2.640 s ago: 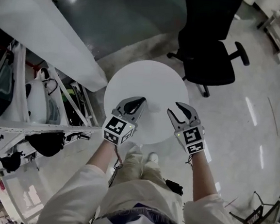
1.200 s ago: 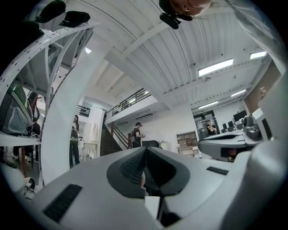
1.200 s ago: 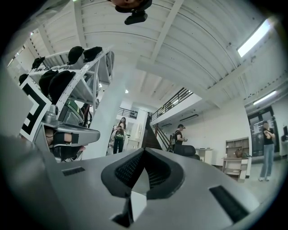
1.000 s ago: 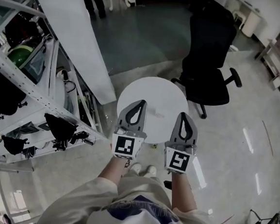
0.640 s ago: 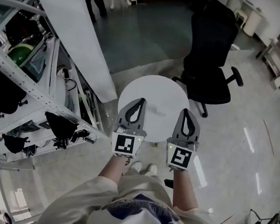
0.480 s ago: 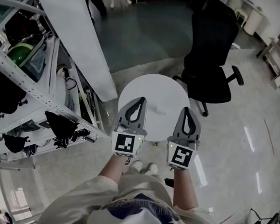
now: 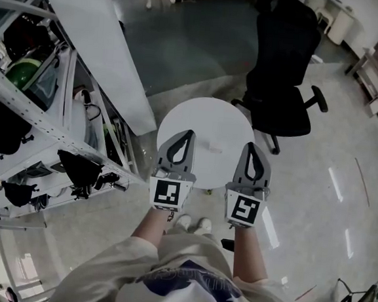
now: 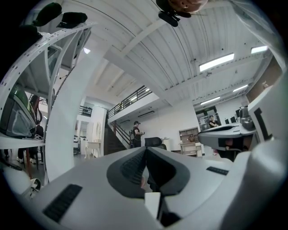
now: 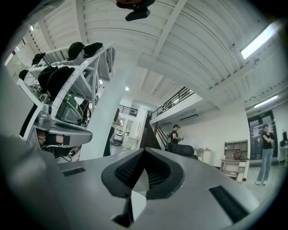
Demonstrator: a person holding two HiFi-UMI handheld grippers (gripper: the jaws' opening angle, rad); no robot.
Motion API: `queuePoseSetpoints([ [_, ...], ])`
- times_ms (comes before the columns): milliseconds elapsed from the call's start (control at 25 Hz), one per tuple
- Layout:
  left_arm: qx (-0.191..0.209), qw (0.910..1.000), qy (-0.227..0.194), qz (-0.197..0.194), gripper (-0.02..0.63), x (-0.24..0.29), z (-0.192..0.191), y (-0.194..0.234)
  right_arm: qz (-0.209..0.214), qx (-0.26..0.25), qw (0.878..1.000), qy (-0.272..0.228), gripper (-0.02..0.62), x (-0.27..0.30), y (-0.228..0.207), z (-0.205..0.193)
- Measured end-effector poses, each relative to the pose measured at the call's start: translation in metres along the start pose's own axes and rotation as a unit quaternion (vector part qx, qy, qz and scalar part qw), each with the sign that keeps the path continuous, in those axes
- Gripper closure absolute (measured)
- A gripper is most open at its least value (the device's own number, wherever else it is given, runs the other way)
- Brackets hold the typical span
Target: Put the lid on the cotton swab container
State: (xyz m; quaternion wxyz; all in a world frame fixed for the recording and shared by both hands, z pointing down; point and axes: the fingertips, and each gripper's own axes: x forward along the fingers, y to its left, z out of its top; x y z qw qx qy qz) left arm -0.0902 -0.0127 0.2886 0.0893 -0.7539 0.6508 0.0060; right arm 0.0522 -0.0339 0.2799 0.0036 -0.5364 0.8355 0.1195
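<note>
Round white bench (image 7: 205, 115), black office chair (image 7: 283, 70) just beside it, white shelving rack (image 7: 43, 124) at left, distant person (image 9: 174, 134) by staircase (image 9: 150, 129).

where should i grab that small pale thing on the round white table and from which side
The small pale thing lies low on the round white table, its shape too small to tell. It shows between the left gripper and right gripper, so either could likely drop on it from straight above and pinch its opposite edges. Both grippers' jaws are shut and need opening first.
</note>
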Motion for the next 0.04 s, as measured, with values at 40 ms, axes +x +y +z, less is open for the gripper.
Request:
queuePoseSetpoints([
  [40, 0.001, 1.0000, 0.000, 0.000, 0.606, -0.0003, -0.0005, -0.0003, 0.000, -0.001, 1.000, -0.001, 0.589, -0.0003, -0.0005, 0.0001],
])
